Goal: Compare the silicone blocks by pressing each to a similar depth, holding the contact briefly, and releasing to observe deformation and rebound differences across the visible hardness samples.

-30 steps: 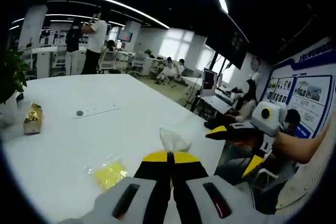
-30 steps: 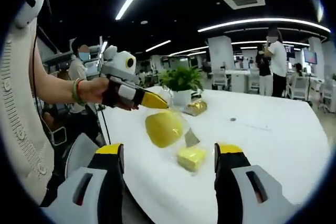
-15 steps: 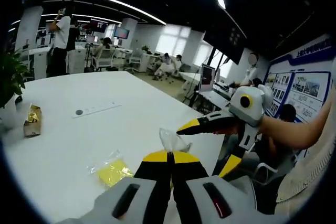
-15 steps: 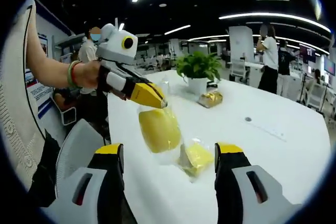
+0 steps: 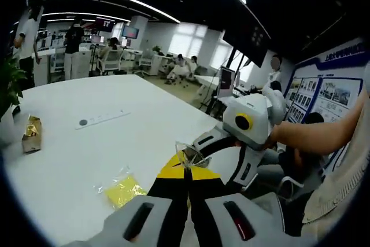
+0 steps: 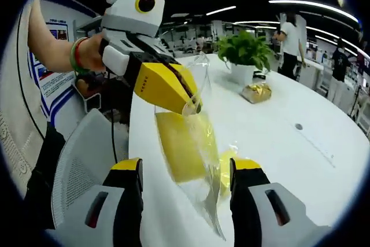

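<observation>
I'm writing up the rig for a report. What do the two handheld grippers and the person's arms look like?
Each gripper has a grey-white body with black jaws tipped in yellow. The left gripper shows a dark slot on each grey jaw base in its own view. The right gripper has the same build. A green and orange band sits on the left wrist, beside a cream ribbed knit garment.

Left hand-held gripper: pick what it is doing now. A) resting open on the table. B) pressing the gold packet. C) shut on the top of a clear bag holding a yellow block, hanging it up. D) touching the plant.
C: the left hand-held gripper pinches the clear bag at its top, the yellow block hanging inside.
</observation>
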The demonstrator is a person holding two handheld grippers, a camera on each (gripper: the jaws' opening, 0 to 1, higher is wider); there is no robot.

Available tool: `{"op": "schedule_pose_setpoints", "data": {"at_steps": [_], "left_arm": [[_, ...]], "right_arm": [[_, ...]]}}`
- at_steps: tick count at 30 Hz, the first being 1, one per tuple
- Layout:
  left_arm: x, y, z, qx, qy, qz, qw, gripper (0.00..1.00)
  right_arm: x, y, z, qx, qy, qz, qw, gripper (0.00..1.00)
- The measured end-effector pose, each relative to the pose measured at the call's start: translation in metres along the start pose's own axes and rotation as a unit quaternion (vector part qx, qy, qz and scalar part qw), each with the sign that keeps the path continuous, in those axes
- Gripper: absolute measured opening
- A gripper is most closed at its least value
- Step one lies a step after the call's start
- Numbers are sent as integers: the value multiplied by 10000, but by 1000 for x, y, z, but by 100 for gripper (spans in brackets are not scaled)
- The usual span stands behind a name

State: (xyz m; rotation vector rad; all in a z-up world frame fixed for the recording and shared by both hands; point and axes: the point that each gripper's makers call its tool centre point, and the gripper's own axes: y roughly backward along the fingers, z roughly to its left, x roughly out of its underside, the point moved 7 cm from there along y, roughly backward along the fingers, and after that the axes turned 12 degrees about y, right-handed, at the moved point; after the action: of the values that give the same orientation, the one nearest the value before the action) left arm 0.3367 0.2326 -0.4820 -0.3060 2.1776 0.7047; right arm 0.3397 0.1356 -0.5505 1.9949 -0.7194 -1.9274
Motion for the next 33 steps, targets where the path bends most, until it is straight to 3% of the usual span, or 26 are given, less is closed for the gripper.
{"op": "schedule_pose_setpoints", "data": {"at_steps": [9, 17, 22, 33], "left_arm": [[5, -9, -2, 133, -121, 239, 9996, 0], [5, -11, -3, 193, -149, 219, 9995, 0], [6, -11, -5, 222, -175, 215, 9994, 0], [9, -8, -11, 190, -259, 199, 9993, 0]], "right_arm": [[9, -12, -2, -126, -5, 154, 9998, 35], [10, -8, -3, -109, -76, 125, 9998, 25], [9, -6, 2, -133, 22, 295, 9995, 16], [8, -6, 5, -80, -104, 339, 9993, 9]]}}
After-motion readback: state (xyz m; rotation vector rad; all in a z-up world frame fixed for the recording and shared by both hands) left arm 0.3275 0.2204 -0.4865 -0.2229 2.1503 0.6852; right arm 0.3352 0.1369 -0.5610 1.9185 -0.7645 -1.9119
